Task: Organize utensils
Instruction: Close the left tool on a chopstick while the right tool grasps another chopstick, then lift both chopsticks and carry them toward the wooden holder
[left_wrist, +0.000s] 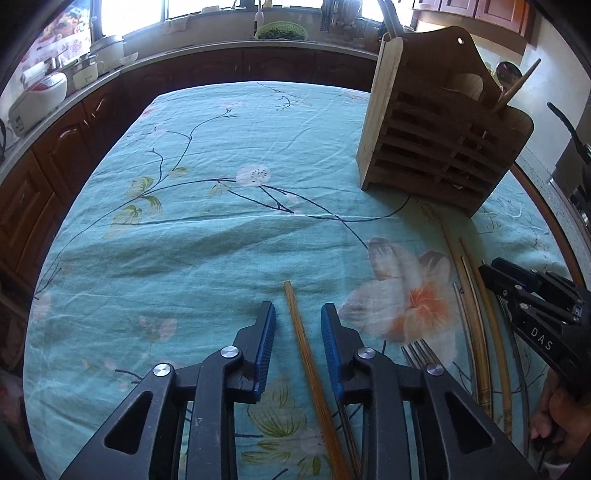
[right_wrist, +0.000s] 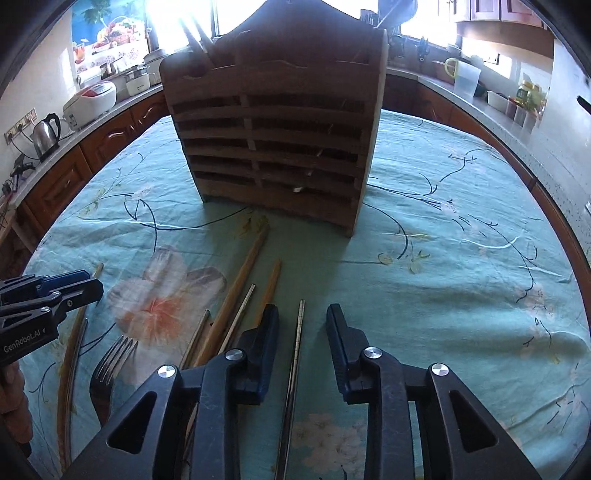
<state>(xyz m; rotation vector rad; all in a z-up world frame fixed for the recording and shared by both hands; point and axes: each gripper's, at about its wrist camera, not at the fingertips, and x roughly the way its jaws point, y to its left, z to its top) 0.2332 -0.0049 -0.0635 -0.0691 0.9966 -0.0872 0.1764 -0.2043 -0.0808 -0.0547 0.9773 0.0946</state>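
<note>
Two grippers are working at once here, each lined up over its own stick. In the left wrist view, our left gripper (left_wrist: 297, 314) is straddling a brown wooden chopstick (left_wrist: 306, 354) that is running from the bottom centre of the frame up between the blue pads; gaps are showing on both sides, so the jaws are not yet clenched on it. In the right wrist view, our right gripper (right_wrist: 302, 317) is bracketing a thin metal chopstick (right_wrist: 297, 347) in the same way, again with space on either side, so nothing is being held yet.

We are judging that we are aligning the fingers along each stick's length so that a narrow, round thing will be pinched across its width and not roll away on the soft flowered tablecloth (right_wrist: 461, 277).

More utensils are lying in a loose fan at the lower left of the right wrist view: a fork (right_wrist: 110, 358), two pale bamboo chopsticks (right_wrist: 240, 291) and further metal ones, close together and partly overlapping, which is probably why we are picking the outermost pieces first.

At the upper centre of that view, the slatted wooden holder (right_wrist: 280, 122) is standing upright with a few handles already poking from its top left compartment; we are judging that it is the destination, kept well apart from the pile.
</note>
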